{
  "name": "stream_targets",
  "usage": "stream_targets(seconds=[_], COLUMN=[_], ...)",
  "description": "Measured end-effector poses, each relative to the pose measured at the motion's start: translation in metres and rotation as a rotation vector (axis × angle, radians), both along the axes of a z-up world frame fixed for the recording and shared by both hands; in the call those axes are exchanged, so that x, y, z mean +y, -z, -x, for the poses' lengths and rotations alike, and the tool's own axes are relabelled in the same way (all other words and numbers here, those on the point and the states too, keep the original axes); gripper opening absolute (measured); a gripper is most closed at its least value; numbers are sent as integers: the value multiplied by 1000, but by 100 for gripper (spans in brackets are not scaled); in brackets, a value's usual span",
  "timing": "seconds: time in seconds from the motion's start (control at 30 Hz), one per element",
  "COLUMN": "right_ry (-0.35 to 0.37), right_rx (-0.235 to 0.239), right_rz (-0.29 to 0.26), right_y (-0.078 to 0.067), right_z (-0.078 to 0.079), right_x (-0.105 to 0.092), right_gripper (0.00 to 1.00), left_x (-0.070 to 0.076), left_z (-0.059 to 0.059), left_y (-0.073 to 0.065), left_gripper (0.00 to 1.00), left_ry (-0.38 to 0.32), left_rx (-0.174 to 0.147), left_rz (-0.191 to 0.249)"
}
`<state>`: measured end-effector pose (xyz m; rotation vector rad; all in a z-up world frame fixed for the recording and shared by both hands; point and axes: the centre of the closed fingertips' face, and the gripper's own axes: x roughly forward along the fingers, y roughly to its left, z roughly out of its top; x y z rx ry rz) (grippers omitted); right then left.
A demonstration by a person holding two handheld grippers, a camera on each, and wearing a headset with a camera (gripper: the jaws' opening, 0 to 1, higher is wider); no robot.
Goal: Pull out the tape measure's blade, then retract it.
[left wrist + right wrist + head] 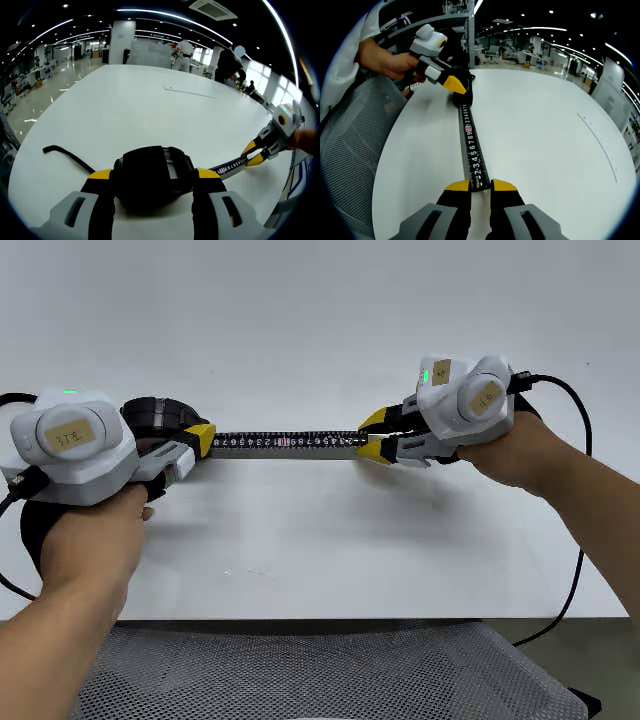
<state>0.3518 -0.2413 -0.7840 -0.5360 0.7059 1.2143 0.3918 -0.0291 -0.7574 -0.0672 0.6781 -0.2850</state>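
Note:
The black tape measure case [155, 416] [152, 172] rests on the white table, and my left gripper [200, 438] [154, 175] is shut on it. Its dark numbered blade [285, 441] [471, 150] [231, 165] runs straight to the right, just above the tabletop. My right gripper [374, 435] [480, 186] is shut on the blade's free end. In the right gripper view the left gripper [451, 83] and the case [462, 85] sit at the far end of the blade. The right gripper [255, 152] appears at the right of the left gripper view.
A black strap [67, 153] trails from the case over the white table [320, 330]. A grey mesh chair [330, 670] stands at the near table edge. Black cables [575, 410] hang from both grippers. People stand beyond the far side of the table [185, 50].

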Motion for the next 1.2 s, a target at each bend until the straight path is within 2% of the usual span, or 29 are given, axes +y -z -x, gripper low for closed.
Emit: stream_targets(seconds=[0.27,0.37,0.87,1.2], right_ry=[-15,-18,-44,-52], right_rx=[-2,1,5,6], right_rz=[-15,-22,-46,-54], right_y=[-2,1,0,-1], right_z=[-3,-8,-9,-10], right_x=[13,15,45,57], right_gripper=[10,10,10,10], left_x=[0,0,1,2], left_z=[0,0,-1,-1], left_y=[-1,-1,-1,-1], left_gripper=[58,58,58,58], left_ry=[-7,-7,-14,-17], left_rx=[2,2,5,5], left_rz=[15,17,32,39])
